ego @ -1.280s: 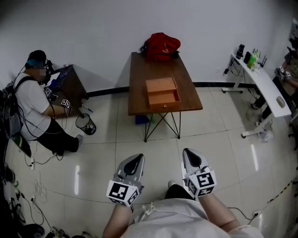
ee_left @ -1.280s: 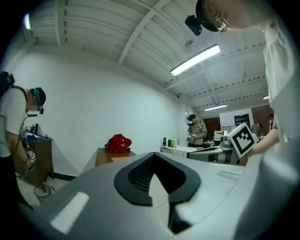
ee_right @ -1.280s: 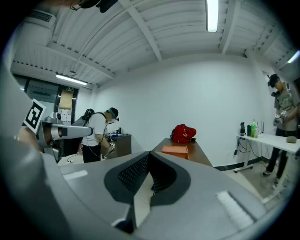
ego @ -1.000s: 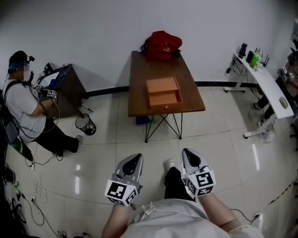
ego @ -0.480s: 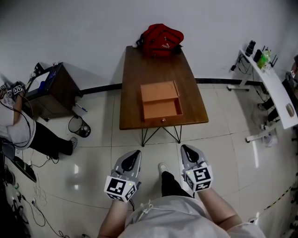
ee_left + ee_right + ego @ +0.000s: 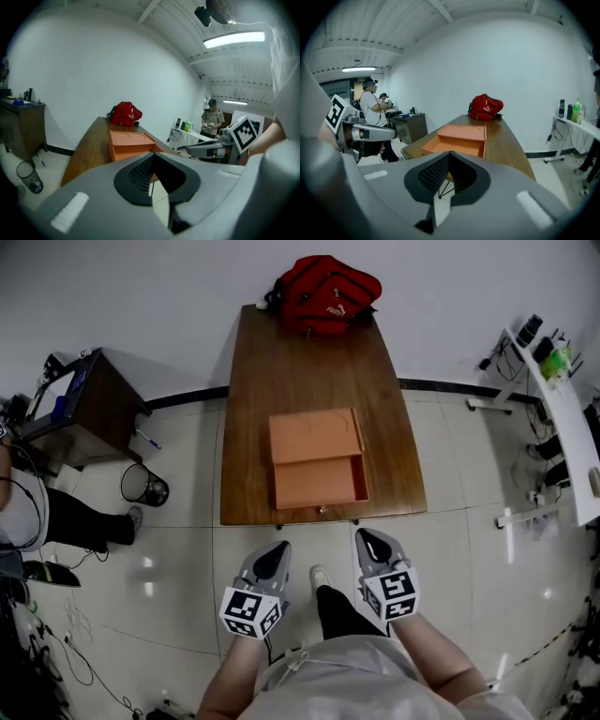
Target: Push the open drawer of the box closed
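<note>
An orange box [image 6: 314, 435] lies on the brown wooden table [image 6: 253, 381], with its drawer [image 6: 317, 482] pulled out toward the table's near edge. Both grippers hang over the floor short of that edge, apart from the box. My left gripper [image 6: 274, 551] is shut and holds nothing; my right gripper [image 6: 367, 540] is likewise shut and bare. In the left gripper view the box [image 6: 129, 140] shows beyond the left gripper [image 6: 152, 180]. Past the right gripper [image 6: 443, 180] in the right gripper view I see the box [image 6: 464, 132] and its drawer [image 6: 454, 147].
A red backpack [image 6: 325, 292] sits at the table's far end by the wall. A dark cabinet [image 6: 70, 404] and a waste bin [image 6: 142, 486] stand to the left, with a person [image 6: 19, 512] at the left edge. A white desk [image 6: 562, 418] is on the right.
The view has moved closer to the table, so the box and drawer now lie just ahead of the grippers. The person at the left has slid toward the frame edge. Both grippers stay shut.
</note>
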Demonstrator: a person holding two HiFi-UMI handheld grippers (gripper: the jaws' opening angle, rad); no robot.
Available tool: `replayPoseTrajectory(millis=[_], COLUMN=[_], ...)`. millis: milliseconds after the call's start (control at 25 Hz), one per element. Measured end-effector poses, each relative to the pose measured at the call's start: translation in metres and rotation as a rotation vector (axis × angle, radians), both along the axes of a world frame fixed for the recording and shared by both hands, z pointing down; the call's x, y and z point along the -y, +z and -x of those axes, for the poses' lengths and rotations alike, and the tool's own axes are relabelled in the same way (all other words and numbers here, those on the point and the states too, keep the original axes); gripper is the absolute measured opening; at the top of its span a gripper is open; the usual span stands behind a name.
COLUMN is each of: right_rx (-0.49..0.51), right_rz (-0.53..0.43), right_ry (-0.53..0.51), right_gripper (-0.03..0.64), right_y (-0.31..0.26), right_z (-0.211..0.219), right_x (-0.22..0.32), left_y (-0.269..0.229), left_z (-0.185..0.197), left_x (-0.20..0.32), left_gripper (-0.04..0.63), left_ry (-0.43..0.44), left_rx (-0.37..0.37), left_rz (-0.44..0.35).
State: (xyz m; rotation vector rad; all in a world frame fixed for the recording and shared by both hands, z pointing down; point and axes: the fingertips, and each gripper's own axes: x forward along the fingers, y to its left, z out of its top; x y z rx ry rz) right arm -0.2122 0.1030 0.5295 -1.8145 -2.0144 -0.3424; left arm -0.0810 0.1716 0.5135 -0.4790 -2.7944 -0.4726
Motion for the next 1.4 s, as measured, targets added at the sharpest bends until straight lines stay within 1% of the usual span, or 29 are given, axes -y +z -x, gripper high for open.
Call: replayPoseTrajectory(millis=[240, 400, 560, 680, 840, 960, 1200, 1400], right_rx=[-0.078, -0.137, -0.164, -0.180, -0.190, -0.200, -0.195, -0.181], right_rz=[-0.121, -0.184, -0.228, -0.240, -0.248, -0.248, -0.229, -0.222], right_ry=[0.002, 0.003, 0.007, 0.008, -0.015, -0.009, 0.002, 0.007], right_gripper=[0.003, 0.003, 0.003, 0.003, 0.003, 0.003, 0.003, 0.003], right_y=[0.058, 0.093, 0.115, 0.121, 0.124, 0.124, 0.118, 0.119], right_z=[0.029, 0.040, 0.049, 0.054, 0.051, 0.052, 0.066, 0.080], right_x=[-0.036, -0.050, -0.057, -0.062, -0.070, -0.074, -0.096, -0.116], left_y=[0.058, 0.100, 0.121, 0.126, 0.130, 0.130, 0.121, 0.123], left_z=[0.039, 0.052, 0.063, 0.068, 0.073, 0.077, 0.092, 0.104], left_x=[-0.036, -0.051, -0.060, -0.068, -0.071, -0.072, -0.089, -0.107], left_gripper=[0.005, 0.005, 0.005, 0.006, 0.006, 0.006, 0.006, 0.006], left_ry=[-0.023, -0.050, -0.051, -0.059, -0.056, -0.054, -0.048, -0.083], left_rx=[-0.069, -0.125, -0.155, -0.156, -0.164, -0.171, -0.157, -0.137], left_rz=[-0.111, -0.169, -0.206, -0.220, -0.227, -0.231, -0.214, -0.237])
